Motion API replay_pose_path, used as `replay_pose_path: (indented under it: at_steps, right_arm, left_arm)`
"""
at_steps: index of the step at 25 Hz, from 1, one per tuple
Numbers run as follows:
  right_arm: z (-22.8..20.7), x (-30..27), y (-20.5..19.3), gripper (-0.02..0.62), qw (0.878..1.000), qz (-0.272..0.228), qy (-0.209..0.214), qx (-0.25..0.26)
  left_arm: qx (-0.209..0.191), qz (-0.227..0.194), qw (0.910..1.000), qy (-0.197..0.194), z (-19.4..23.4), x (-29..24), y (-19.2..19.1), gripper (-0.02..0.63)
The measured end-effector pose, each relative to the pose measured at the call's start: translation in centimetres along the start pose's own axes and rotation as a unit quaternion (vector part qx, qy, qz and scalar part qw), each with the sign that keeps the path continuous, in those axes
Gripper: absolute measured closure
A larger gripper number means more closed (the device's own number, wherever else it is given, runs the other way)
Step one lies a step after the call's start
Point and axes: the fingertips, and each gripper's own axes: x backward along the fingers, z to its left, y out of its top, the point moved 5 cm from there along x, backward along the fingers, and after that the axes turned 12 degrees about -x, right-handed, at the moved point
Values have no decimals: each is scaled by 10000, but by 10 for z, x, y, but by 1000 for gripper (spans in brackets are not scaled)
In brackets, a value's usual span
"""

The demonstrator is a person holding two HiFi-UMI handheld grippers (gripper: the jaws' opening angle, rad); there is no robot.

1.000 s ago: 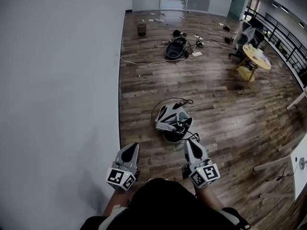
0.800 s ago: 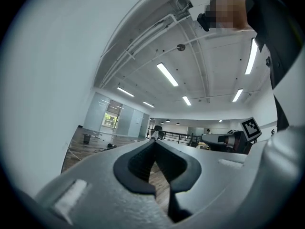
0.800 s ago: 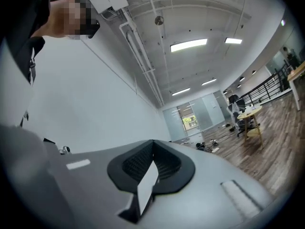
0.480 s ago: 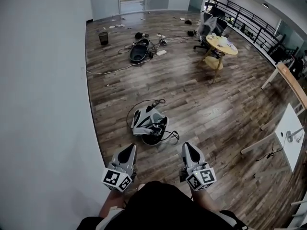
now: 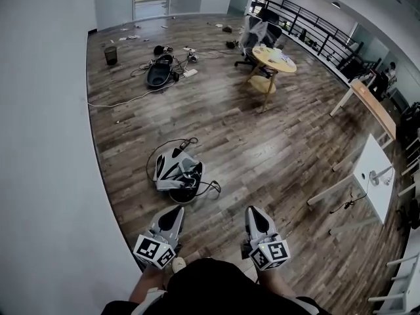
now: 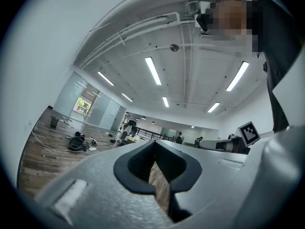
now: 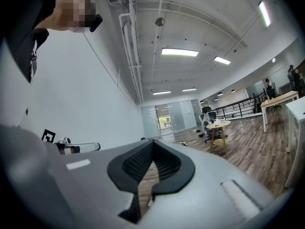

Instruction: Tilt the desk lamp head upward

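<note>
Desk lamp well off to the right, nothing in hand yet

What looks like the desk lamp (image 5: 376,174) stands on the white desk (image 5: 366,155) near the head view's right edge, too small to read its joints. I'd expect a light head on a stiff hinge, best pushed up at the head's rim while the base is steadied. Well apart from it, over the wood floor (image 5: 262,149), the left gripper (image 5: 173,211) and right gripper (image 5: 253,210) point level — each with jaws pressed together on nothing
</note>
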Motion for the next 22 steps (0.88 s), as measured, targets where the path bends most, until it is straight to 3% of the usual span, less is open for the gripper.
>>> replay_pose_path:
  at_steps: [8, 22]
  right_arm:
    - [-51, 36, 17, 592, 9983, -427, -364, -179]
    - [-169, 158, 54, 592, 9838, -1148, -1291, -477]
  left_arm:
    - [-99, -4, 9989, -469, -44, -47, -5, 607]
    - [-81, -34, 9883, -1523, -204, -139, -17, 606]
